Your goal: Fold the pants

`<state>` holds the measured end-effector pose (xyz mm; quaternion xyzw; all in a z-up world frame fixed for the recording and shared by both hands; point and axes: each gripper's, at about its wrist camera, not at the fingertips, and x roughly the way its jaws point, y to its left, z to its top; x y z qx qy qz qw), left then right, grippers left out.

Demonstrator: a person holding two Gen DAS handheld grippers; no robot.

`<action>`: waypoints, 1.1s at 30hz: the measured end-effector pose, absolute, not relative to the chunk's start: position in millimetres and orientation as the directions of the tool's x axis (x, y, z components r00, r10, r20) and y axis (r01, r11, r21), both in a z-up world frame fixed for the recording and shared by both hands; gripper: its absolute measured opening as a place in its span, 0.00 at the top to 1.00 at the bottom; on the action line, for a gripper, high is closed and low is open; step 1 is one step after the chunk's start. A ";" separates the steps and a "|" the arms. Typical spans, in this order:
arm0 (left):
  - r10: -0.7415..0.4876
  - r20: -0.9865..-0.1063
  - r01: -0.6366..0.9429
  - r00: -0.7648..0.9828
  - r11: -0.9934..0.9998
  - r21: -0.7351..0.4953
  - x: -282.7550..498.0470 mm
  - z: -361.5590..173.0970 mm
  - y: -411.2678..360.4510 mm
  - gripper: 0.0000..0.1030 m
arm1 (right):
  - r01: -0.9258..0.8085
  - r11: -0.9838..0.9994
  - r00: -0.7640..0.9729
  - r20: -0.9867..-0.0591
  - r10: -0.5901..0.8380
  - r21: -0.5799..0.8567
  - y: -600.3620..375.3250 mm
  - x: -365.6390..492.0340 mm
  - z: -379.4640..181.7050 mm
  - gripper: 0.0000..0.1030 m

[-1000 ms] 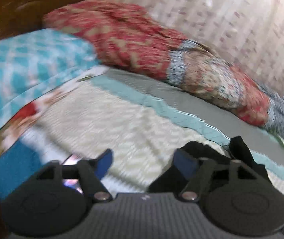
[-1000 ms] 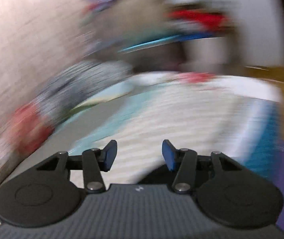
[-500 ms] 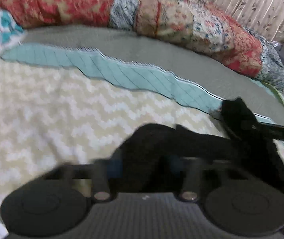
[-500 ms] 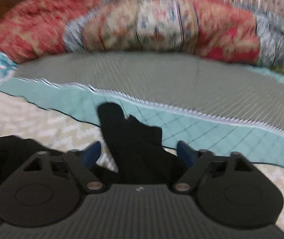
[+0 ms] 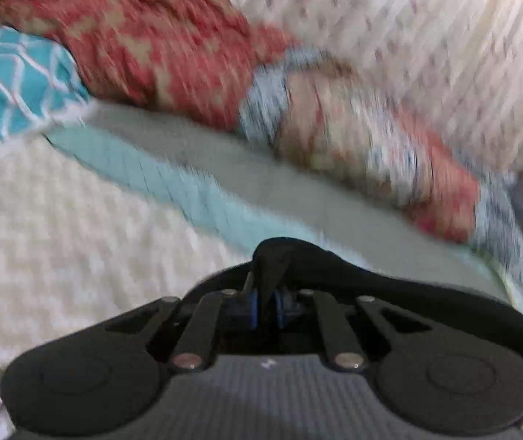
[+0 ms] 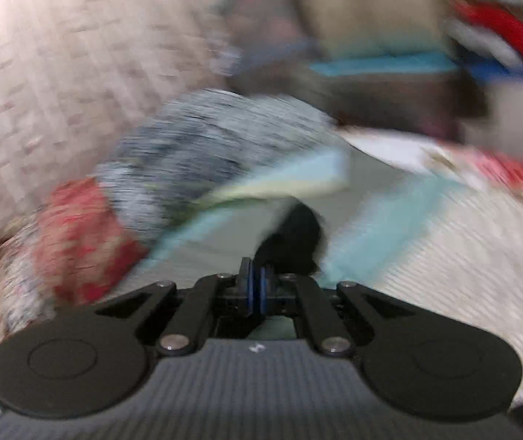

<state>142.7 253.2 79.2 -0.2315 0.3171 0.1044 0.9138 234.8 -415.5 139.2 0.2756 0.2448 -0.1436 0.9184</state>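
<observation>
The black pants (image 5: 371, 293) are pinched at one edge in my left gripper (image 5: 266, 306), whose blue pads are closed on the cloth; the rest of the fabric stretches off to the right above the bed. In the right wrist view my right gripper (image 6: 256, 288) is shut on another part of the black pants (image 6: 294, 238), with a dark bunch sticking out past the fingertips. Both views are motion-blurred.
A cream chevron bedspread (image 5: 59, 238) with a teal and grey border (image 5: 195, 190) lies under both grippers. A rolled red and patchwork quilt (image 5: 173, 51) lies along the far side by a pale curtain (image 5: 426, 36). A teal patterned pillow (image 5: 8, 77) sits at left.
Both grippers went from open over the pants to shut on the black fabric. Both have since lifted and swung, the right one turning toward the curtain side.
</observation>
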 end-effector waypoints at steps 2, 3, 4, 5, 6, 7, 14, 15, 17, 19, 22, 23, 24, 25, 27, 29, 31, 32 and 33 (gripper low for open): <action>0.073 -0.647 -0.319 0.759 0.908 -0.271 145.8 71.3 228.4 0.92 | 0.483 0.754 0.775 -0.618 -0.131 0.446 -435.5 224.1 105.9 0.94; 0.070 -0.643 -0.303 0.763 0.917 -0.260 145.0 71.7 221.0 0.92 | 0.499 0.740 0.759 -0.640 -0.123 0.450 -437.9 219.1 91.5 0.94; 0.065 -0.634 -0.293 0.771 0.919 -0.262 142.2 74.5 216.1 0.93 | 0.505 0.731 0.753 -0.649 -0.113 0.459 -439.4 213.7 82.5 0.94; 0.063 -0.622 -0.286 0.780 0.921 -0.265 135.7 78.4 212.8 0.93 | 0.506 0.726 0.752 -0.650 -0.107 0.465 -441.6 208.9 77.0 0.94; 0.064 -0.609 -0.277 0.790 0.925 -0.262 130.7 83.4 210.1 0.93 | 0.501 0.729 0.754 -0.649 -0.103 0.467 -441.7 207.6 77.8 0.94; 0.066 -0.602 -0.270 0.796 0.929 -0.254 129.0 91.1 208.1 0.93 | 0.492 0.733 0.757 -0.646 -0.094 0.470 -442.7 205.1 79.3 0.94; 0.060 -0.476 -0.230 0.878 0.923 -0.307 79.5 146.9 216.9 0.92 | 0.370 0.729 0.854 -0.519 -0.025 0.575 -446.9 173.1 130.7 0.95; 0.062 -0.452 -0.221 0.890 0.925 -0.308 65.5 150.6 217.1 0.92 | 0.347 0.731 0.870 -0.493 -0.016 0.588 -448.7 162.1 139.0 0.95; 0.064 -0.426 -0.207 0.902 0.932 -0.298 37.1 150.9 214.8 0.92 | 0.313 0.733 0.890 -0.455 -0.005 0.604 -457.2 133.7 149.9 0.95; 0.059 -0.430 -0.199 0.901 0.937 -0.288 12.0 141.9 211.3 0.92 | 0.310 0.734 0.892 -0.453 -0.004 0.604 -468.9 100.7 147.2 0.95; 0.036 -0.485 -0.188 0.874 0.945 -0.268 -23.0 115.4 204.8 0.91 | 0.366 0.713 0.873 -0.486 -0.040 0.599 -488.2 49.4 128.0 0.95; 0.026 -0.506 -0.185 0.862 0.946 -0.266 -33.8 104.5 201.0 0.91 | 0.391 0.698 0.866 -0.497 -0.058 0.600 -494.0 34.5 119.6 0.95; 0.016 -0.527 -0.183 0.850 0.946 -0.266 -42.5 94.7 197.2 0.90 | 0.423 0.676 0.855 -0.512 -0.078 0.603 -500.3 19.0 108.3 0.95; 0.013 -0.549 -0.185 0.835 0.948 -0.259 -50.2 84.7 193.0 0.87 | 0.458 0.655 0.839 -0.537 -0.095 0.601 -505.0 8.7 96.5 0.94; 0.019 -0.604 -0.200 0.797 0.952 -0.234 -61.2 65.1 184.9 0.83 | 0.535 0.627 0.780 -0.617 -0.109 0.566 -509.3 -1.8 69.1 0.87; 0.026 -0.649 -0.223 0.760 0.949 -0.223 -68.3 52.1 182.6 0.74 | 0.596 0.575 0.744 -0.655 -0.131 0.561 -512.7 -10.1 49.4 0.58; 0.021 -0.638 -0.222 0.770 0.946 -0.236 -81.2 52.1 184.7 0.68 | 0.661 0.494 0.721 -0.659 -0.213 0.564 -515.5 -23.9 45.7 0.30; 0.017 -0.624 -0.220 0.781 0.943 -0.249 -88.3 55.4 187.3 0.60 | 0.702 0.457 0.696 -0.661 -0.281 0.546 -514.4 -30.7 48.5 0.33; 0.017 -0.607 -0.219 0.794 0.940 -0.260 -95.3 58.0 189.8 0.56 | 0.736 0.429 0.669 -0.658 -0.346 0.523 -512.0 -35.8 53.4 0.36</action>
